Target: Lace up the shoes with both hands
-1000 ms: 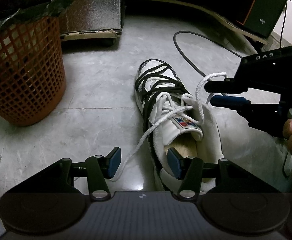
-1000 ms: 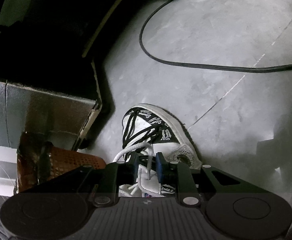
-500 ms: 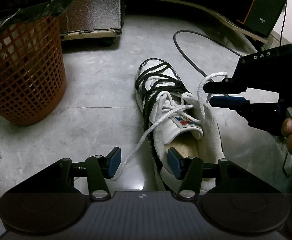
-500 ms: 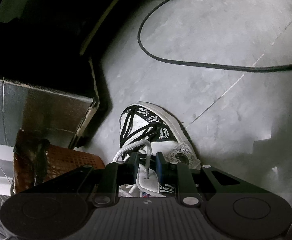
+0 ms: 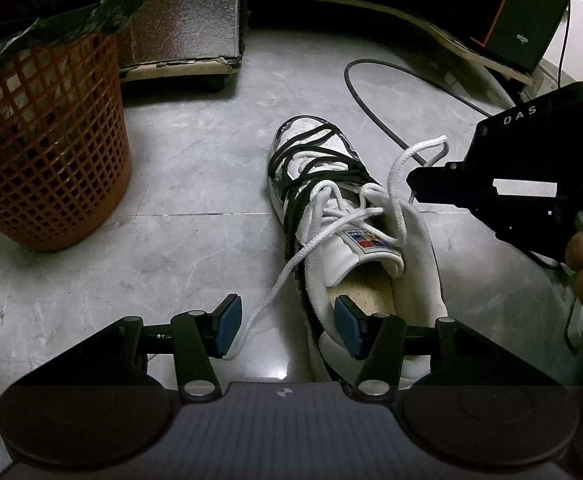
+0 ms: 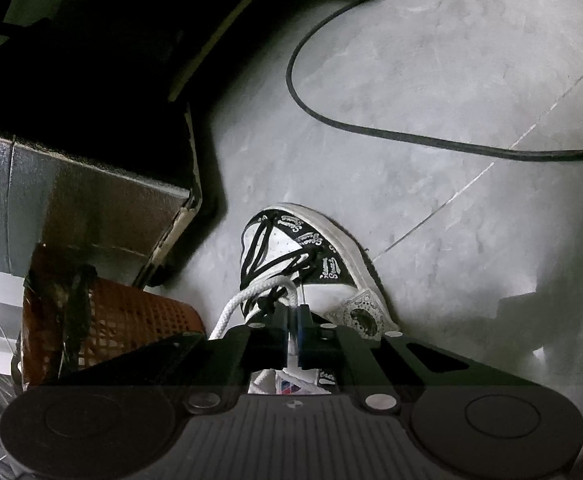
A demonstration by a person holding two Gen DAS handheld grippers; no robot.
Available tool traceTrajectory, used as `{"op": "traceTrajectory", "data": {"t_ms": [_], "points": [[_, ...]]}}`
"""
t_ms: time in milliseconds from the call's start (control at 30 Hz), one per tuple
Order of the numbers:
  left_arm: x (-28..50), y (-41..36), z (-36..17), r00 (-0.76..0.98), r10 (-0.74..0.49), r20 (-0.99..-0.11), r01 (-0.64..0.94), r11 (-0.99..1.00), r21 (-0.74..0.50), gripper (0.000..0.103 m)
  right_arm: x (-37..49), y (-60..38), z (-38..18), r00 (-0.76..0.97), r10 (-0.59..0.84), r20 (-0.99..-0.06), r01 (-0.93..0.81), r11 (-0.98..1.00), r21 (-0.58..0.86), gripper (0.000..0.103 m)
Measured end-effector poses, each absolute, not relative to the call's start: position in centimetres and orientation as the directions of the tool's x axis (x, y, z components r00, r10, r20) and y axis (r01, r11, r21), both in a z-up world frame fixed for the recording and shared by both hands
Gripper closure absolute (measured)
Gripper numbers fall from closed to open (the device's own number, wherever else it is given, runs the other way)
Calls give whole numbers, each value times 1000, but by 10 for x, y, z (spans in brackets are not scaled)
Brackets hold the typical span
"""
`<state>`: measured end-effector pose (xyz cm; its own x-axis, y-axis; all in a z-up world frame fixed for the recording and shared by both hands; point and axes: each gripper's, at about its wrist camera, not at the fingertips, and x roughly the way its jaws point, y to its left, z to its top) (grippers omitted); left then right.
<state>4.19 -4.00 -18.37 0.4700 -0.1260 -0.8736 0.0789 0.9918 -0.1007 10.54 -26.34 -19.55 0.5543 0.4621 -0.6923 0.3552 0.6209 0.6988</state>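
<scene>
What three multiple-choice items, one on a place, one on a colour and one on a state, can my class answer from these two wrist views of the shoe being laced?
1. Where does the mesh basket stand in the left wrist view?
A. Left of the shoe
B. Right of the shoe
C. Inside the shoe

2. What colour is the lace that the right gripper holds?
A. Red
B. White
C. Green

3. How do the left gripper's jaws stand?
A. Shut on the tongue
B. Shut on the cable
C. Open

Answers: 1 A, the orange basket fills the left side of that view. 2 B, a white loop rises at the closed jaws. 3 C, a wide gap shows between the blue pads.
</scene>
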Motion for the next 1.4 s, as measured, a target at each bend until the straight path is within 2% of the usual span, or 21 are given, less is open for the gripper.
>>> {"op": "traceTrajectory", "data": {"t_ms": [1100, 1233, 1400], "points": [[42, -44, -185, 471, -127, -873, 76, 992, -103, 47, 93, -256, -187, 540, 469, -699, 327, 649, 687, 98], [41, -44, -184, 471, -126, -873, 73, 992, -104, 47, 92, -260, -189, 531, 478, -700, 358, 622, 696, 92], [41, -44, -184, 471, -126, -873, 73, 992, -103, 47, 92, -259, -183, 537, 470, -700, 342, 637, 691, 89]]}}
